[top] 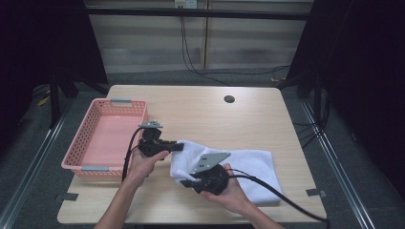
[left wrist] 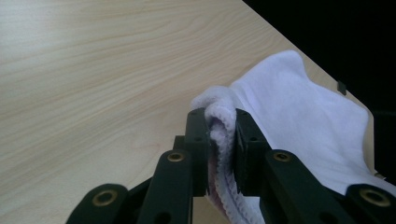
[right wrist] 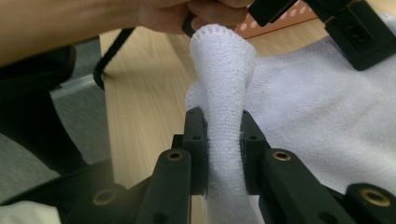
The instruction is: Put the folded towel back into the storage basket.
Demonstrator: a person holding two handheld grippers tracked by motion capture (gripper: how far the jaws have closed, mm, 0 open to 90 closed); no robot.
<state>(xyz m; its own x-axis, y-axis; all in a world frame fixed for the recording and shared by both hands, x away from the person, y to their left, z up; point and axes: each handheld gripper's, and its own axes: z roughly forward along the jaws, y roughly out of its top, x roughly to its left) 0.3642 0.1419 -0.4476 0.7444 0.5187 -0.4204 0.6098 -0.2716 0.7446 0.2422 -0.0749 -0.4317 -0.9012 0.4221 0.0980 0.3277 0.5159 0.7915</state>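
Note:
A white towel (top: 248,167) lies on the wooden table (top: 200,109), right of centre near the front edge. My left gripper (top: 179,145) is shut on the towel's far-left corner and holds it a little off the table. In the left gripper view the black jaws (left wrist: 220,119) pinch a bunched fold of the towel (left wrist: 299,107). My right gripper (top: 184,182) is shut on the towel's near-left corner. Its own view has a thick roll of towel (right wrist: 224,70) clamped between the jaws (right wrist: 223,116), with the left gripper (right wrist: 355,37) beyond it.
A pink plastic basket (top: 76,143) stands at the table's left side with nothing visible inside it. A round cable hole (top: 229,99) sits near the far edge. Black cables trail from both grippers toward the front of the table.

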